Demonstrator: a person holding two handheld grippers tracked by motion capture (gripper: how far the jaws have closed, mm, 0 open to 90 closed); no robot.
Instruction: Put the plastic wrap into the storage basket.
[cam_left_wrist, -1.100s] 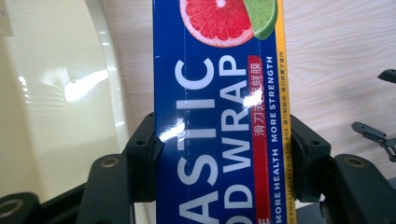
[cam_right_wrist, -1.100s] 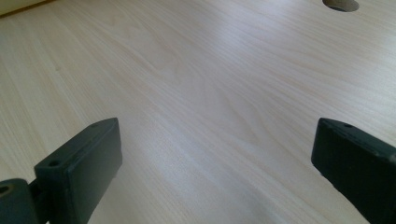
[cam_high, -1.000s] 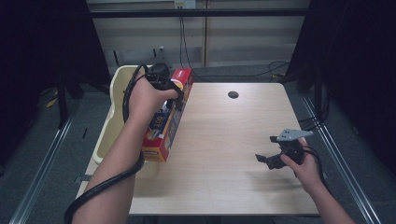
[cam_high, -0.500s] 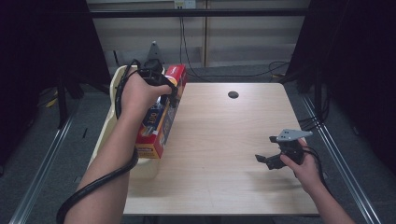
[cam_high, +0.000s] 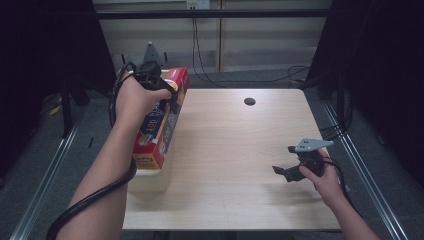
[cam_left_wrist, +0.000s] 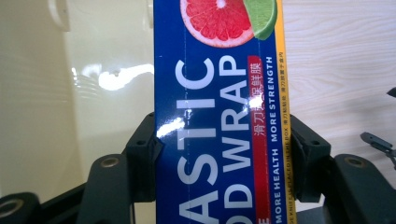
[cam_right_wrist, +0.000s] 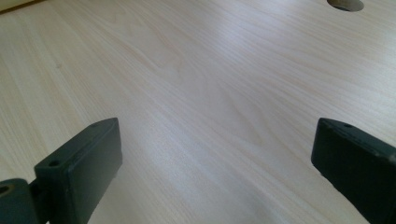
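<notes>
High view: the left gripper (cam_high: 167, 92) lifts the plastic wrap box (cam_high: 161, 120) at ten o'clock, tilted above the cream bin (cam_high: 150, 181), likely for stowing. Left gripper view: fingers (cam_left_wrist: 144, 158) clamped across the box's width. Right gripper view: fingers (cam_right_wrist: 81, 163) apart, idle over the table (cam_right_wrist: 210, 93).

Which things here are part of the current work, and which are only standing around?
Part of the work:
- long blue and red cardboard plastic-wrap box
- left claw, shut on the box
- cream plastic bin under the box

Standing around:
- right claw, open, holding nothing
- light wooden table
- round dark hole in the tabletop
</notes>
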